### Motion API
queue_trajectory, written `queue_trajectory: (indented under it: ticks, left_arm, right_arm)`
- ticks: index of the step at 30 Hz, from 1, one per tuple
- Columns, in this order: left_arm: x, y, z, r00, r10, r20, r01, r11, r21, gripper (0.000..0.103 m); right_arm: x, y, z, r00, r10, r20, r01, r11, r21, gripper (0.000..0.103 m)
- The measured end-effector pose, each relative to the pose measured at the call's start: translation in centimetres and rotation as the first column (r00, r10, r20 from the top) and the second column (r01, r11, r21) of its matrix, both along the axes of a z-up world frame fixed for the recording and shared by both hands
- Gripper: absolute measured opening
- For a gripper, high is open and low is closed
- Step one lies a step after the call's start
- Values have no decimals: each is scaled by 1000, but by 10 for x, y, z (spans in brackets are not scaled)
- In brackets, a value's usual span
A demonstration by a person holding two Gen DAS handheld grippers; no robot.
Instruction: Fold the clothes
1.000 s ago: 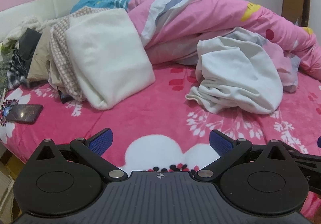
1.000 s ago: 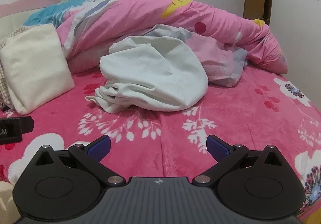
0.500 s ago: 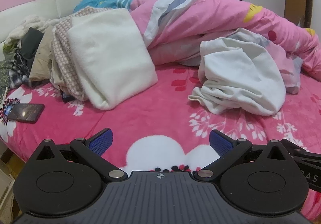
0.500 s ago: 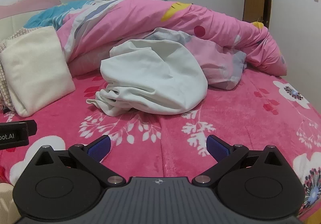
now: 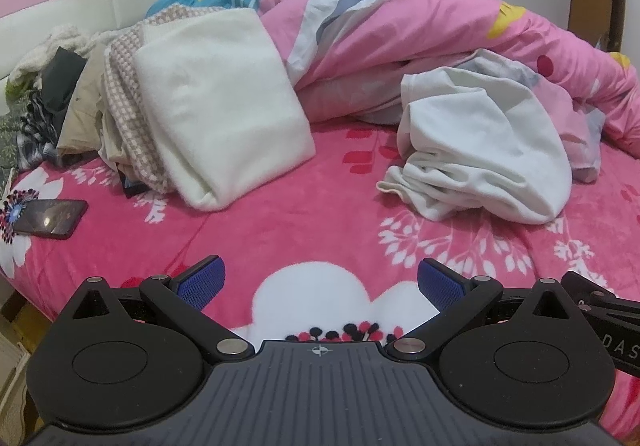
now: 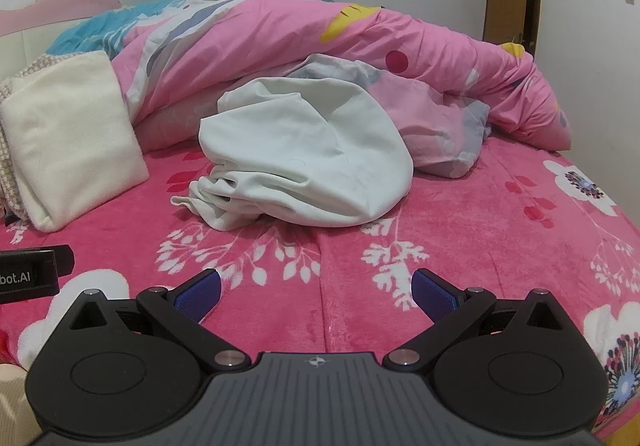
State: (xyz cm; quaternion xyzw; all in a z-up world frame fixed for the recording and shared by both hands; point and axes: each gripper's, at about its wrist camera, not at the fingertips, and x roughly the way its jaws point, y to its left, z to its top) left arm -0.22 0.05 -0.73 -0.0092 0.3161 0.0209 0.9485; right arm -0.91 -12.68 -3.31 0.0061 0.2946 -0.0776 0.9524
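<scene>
Both views have crept nearer the crumpled white cotton garment (image 6: 308, 162) heaped on the pink floral bed (image 6: 480, 246). Left hand-held gripper (image 5: 319, 284) and right hand-held gripper (image 6: 316, 290) gape empty; a blind pinch risks snagging the pink quilt (image 6: 280, 42) touching it behind.

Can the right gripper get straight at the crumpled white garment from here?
Probably yes. The right gripper is open and empty, and only bare pink bedspread lies between it and the white garment; nothing sits on top of the garment.
</scene>
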Motion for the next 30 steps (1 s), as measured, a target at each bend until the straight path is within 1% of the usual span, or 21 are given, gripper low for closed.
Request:
queue_trajectory:
  ticks: [7, 20, 30]
  left_arm:
    - [2, 0, 0, 1000, -1, -9, 1, 1000, -1, 103]
    - [12, -5, -3, 1000, 5, -24, -4, 1000, 19, 103]
    - [33, -16, -7, 999, -13, -40, 14, 999, 49, 103]
  right_arm:
    - [2, 1, 0, 1000, -3, -1, 3, 1000, 7, 103]
    - [17, -2, -7, 1000, -4, -16, 4, 1000, 19, 103]
    - [37, -9, -11, 1000, -9, -19, 10, 999, 38, 103]
